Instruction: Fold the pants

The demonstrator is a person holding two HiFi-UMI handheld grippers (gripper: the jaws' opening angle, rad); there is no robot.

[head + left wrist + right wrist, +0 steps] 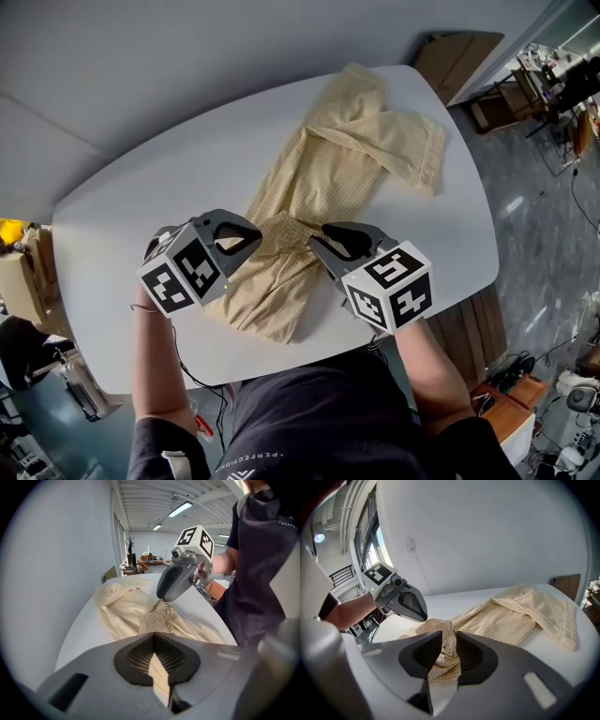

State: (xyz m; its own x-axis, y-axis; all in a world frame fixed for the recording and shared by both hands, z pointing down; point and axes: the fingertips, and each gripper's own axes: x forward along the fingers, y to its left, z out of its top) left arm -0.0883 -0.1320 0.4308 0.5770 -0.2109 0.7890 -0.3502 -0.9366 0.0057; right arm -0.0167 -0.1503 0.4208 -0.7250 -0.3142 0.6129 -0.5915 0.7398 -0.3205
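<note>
Two grippers met at the near end of the pants (330, 173), which lay slantwise across the white table (131, 197), waist toward the person and legs running off to the far right corner, one leg already doubled over itself there. The left gripper (154, 654) had its jaws pressed together on a thin fold of the checked cloth at the waist's left side. The right gripper (448, 641) pinched a thicker bunch of the gathered waistband (449, 631) between jaws that stood a little apart around it. The step in hand looked like taking hold of the waist, ready to make a fold. The next move would likely call for raising both corners together and carrying them toward the legs. It would need even tension, so the cloth did not slip from the thinner left grip or drag the legs askew. Both grippers pointed forward and steeply down at the table, tips close to each other, marker cubes turned back toward the person. The left forearm (155, 366) and right forearm (436, 370) reached in from the near edge.
</note>
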